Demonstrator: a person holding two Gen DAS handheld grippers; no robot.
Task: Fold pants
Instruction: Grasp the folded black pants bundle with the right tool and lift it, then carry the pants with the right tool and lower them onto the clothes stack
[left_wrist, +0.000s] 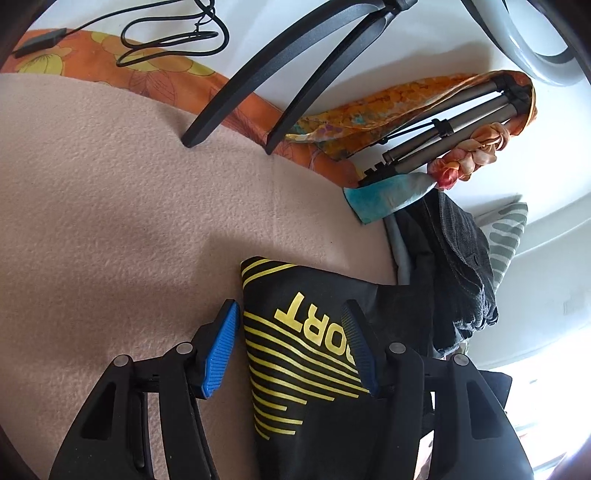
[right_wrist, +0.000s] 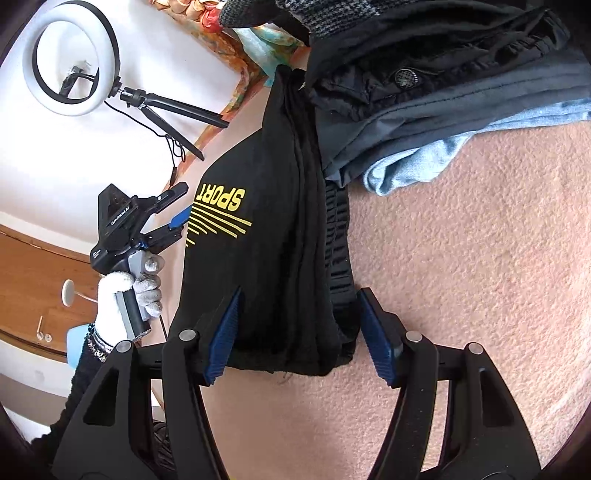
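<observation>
Black pants (left_wrist: 317, 373) with a yellow "SPORT" print lie folded into a narrow bundle on the pink blanket (left_wrist: 110, 221). My left gripper (left_wrist: 290, 314) hovers over the printed end, open, its blue pads (left_wrist: 221, 347) astride the cloth without pressing on it. In the right wrist view the same pants (right_wrist: 273, 266) run away from me. My right gripper (right_wrist: 301, 295) is open around their near end, beside the ribbed waistband (right_wrist: 340, 258). The left gripper (right_wrist: 183, 206) shows there too, in a gloved hand (right_wrist: 122, 291), at the pants' left edge.
A heap of dark clothes (right_wrist: 406, 92) on light blue denim (right_wrist: 424, 158) lies just beyond the pants. A ring light (right_wrist: 70, 59) on black tripod legs (left_wrist: 258, 74), a cable (left_wrist: 166, 40), a folded tripod in scarves (left_wrist: 443, 122) and an orange floral sheet (left_wrist: 147, 77) border the blanket.
</observation>
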